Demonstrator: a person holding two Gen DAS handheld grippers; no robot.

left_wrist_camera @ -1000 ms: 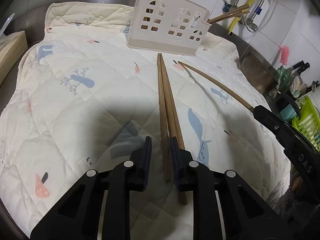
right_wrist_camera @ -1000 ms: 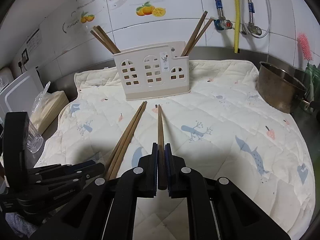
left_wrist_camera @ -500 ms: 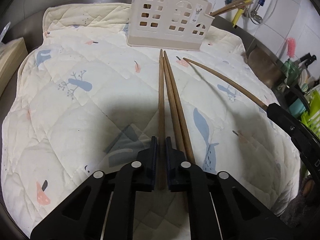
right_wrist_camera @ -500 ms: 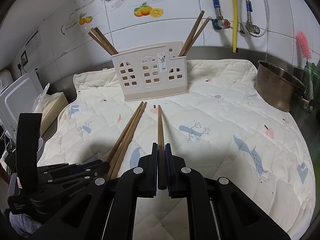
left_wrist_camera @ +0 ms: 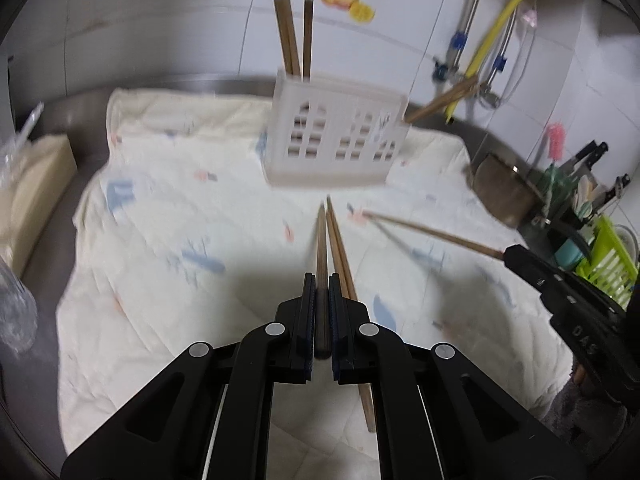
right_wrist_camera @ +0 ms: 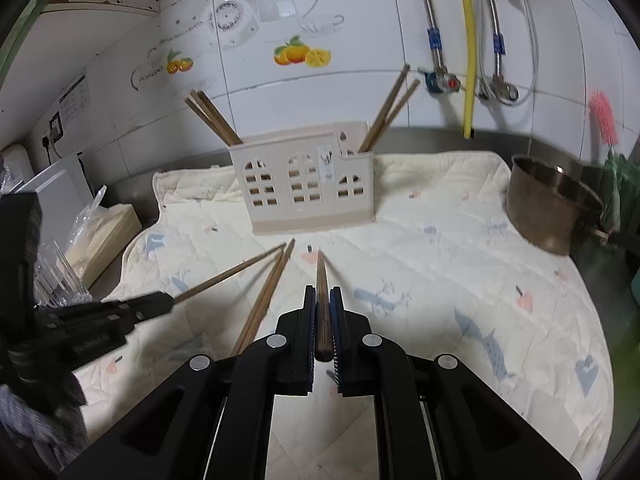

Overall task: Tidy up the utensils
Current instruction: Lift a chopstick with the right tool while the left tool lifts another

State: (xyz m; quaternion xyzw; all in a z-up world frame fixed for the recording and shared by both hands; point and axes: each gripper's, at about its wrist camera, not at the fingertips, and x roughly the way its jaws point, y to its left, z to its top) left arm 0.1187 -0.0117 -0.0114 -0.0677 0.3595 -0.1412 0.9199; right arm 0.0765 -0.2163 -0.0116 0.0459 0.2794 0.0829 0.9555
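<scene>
My left gripper point(left_wrist_camera: 321, 280) is shut on a brown wooden chopstick point(left_wrist_camera: 321, 236), held off the quilted cloth point(left_wrist_camera: 180, 208) and pointing at the white house-shaped holder point(left_wrist_camera: 336, 140). Two more chopsticks point(left_wrist_camera: 348, 280) lie on the cloth just to its right. My right gripper point(right_wrist_camera: 321, 292) is shut on another chopstick point(right_wrist_camera: 320, 272), aimed at the same holder point(right_wrist_camera: 304, 184). The holder has several chopsticks point(right_wrist_camera: 212, 116) standing in its left end and two point(right_wrist_camera: 392, 104) in its right end. In the right wrist view the left gripper point(right_wrist_camera: 160, 304) is low at the left, beside the lying pair point(right_wrist_camera: 264, 300).
A metal pot point(right_wrist_camera: 552, 204) stands at the cloth's right edge, with a pink brush point(right_wrist_camera: 604, 116) and a green rack point(left_wrist_camera: 604, 264) beyond it. A pale box point(right_wrist_camera: 104, 232) and a clear glass point(right_wrist_camera: 60, 276) sit to the left. Pipes and a yellow hose point(right_wrist_camera: 466, 40) hang on the tiled wall.
My left gripper closed on one of the three chopsticks lying together and lifted it off the cloth. The right gripper has kept still with its chopstick.
</scene>
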